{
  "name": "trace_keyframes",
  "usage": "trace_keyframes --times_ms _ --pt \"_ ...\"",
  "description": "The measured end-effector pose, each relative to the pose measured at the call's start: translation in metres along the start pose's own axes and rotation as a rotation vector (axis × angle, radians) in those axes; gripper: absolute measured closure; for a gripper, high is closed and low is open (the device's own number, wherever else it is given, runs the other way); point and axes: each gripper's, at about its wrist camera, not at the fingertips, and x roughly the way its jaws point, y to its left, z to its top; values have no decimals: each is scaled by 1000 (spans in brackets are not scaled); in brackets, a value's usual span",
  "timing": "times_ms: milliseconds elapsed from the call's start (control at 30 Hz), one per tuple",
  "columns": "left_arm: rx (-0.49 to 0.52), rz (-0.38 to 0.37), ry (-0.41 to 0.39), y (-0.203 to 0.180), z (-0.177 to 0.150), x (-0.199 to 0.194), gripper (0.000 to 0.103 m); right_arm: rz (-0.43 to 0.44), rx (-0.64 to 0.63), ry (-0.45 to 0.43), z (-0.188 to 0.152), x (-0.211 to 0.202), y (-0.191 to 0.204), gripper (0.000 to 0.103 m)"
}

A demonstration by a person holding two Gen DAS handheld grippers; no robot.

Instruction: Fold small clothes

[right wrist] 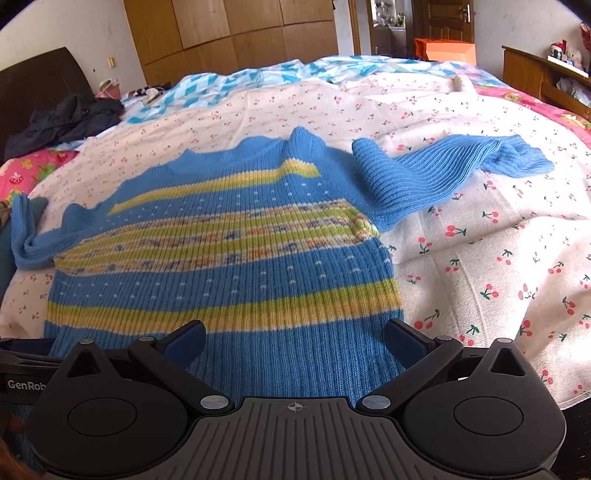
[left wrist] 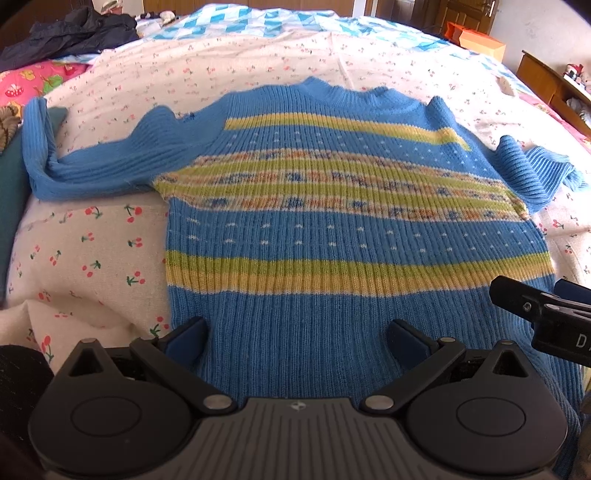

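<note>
A small blue knitted sweater [left wrist: 325, 236] with yellow, green and patterned stripes lies flat on the bed, collar away from me, both sleeves spread out to the sides. It also shows in the right wrist view [right wrist: 229, 258]. My left gripper [left wrist: 297, 338] is open and empty over the sweater's bottom hem, left of centre. My right gripper [right wrist: 293, 338] is open and empty over the hem's right part. The right gripper also shows at the right edge of the left wrist view [left wrist: 543, 314].
The bed is covered by a cream cherry-print sheet [right wrist: 480, 258]. A blue-and-white quilt [right wrist: 280, 74] lies at the far end. A dark jacket [left wrist: 74, 33] lies at the far left. A wooden cabinet [right wrist: 546, 77] stands at the right.
</note>
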Motion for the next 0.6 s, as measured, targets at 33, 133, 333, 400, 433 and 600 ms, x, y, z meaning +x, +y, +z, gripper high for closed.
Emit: trace_keyframes --times_ms 33,133,333,400,433,600 --pt "3 0 -10 0 0 -2 0 -3 -1 -5 0 -1 0 0" --pt "4 -1 -25 1 0 -5 0 -14 -5 -18 1 -2 1 0" --pt "10 6 -32 0 0 -6 0 -19 -14 -21 1 -2 2 0" --pt "15 7 -41 0 0 -7 0 -14 -19 -18 1 -2 2 0" --pt "18 7 -44 -2 0 -8 0 -14 -21 -17 1 -2 3 0" --pt "28 21 -56 -3 0 -9 0 -10 -33 -5 1 0 5 0"
